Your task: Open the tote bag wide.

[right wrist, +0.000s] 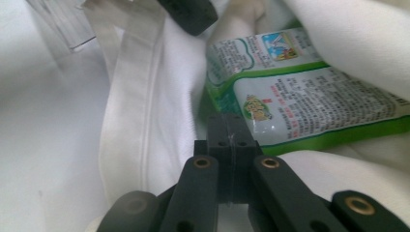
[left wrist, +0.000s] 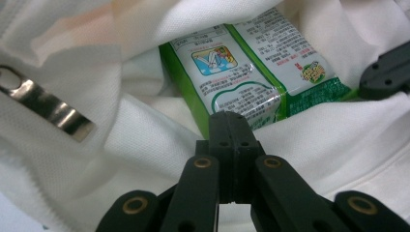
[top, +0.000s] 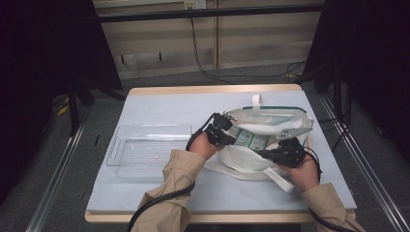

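A white cloth bag (top: 270,123) lies on the table with its mouth held wide. Inside it rest green-and-white drink cartons (top: 251,140), wrapped together as a pack (left wrist: 227,77) (right wrist: 309,101). My left gripper (top: 232,137) sits at the bag's left rim, its jaws pressed together on the cloth edge (left wrist: 230,118) just in front of the pack. At the front right rim my right gripper (top: 265,153) is likewise shut on the cloth (right wrist: 230,121). Each gripper view catches the tip of the other gripper at its upper edge.
A clear plastic tray (top: 147,145) with handles stands left of the bag on the pale blue table top (top: 159,106). The bag's straps trail toward the front edge. A shiny metal strip (left wrist: 48,108) lies against the cloth inside the bag. Cables run off both grippers.
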Demonstrator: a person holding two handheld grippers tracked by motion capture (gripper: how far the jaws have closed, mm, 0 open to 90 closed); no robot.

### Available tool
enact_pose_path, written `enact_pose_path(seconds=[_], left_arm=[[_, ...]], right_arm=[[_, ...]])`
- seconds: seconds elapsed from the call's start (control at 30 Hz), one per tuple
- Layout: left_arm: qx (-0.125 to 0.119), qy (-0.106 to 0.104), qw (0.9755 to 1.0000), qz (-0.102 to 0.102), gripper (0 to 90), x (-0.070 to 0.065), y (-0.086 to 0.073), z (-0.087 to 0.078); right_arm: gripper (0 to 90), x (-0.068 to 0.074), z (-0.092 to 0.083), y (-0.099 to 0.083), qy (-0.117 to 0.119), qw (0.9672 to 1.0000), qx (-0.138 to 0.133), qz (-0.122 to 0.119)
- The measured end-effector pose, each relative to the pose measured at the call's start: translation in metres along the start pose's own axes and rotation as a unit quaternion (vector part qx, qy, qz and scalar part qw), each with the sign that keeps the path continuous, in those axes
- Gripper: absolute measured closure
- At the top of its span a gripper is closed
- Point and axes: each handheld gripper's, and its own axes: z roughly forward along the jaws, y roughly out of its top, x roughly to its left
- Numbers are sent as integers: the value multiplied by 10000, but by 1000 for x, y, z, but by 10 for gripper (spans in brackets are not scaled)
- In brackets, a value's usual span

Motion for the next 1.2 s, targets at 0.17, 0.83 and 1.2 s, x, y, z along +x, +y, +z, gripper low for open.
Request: enact_pose_path(seconds=[0.17, 0.83, 1.2], left_arm=[[-43, -2, 10000, -44, 900, -1, -1, 0], [-82, -61, 9999, -5, 900, 0, -3, -10], [-48, -98, 9999, 42, 900, 1, -2, -10]], right_arm=[[900, -5, -3, 5, -93, 9999, -43, 121], [900, -14, -16, 13, -380, 9982, -285, 370], [900, -23, -32, 15, -495, 9969, -410, 450]])
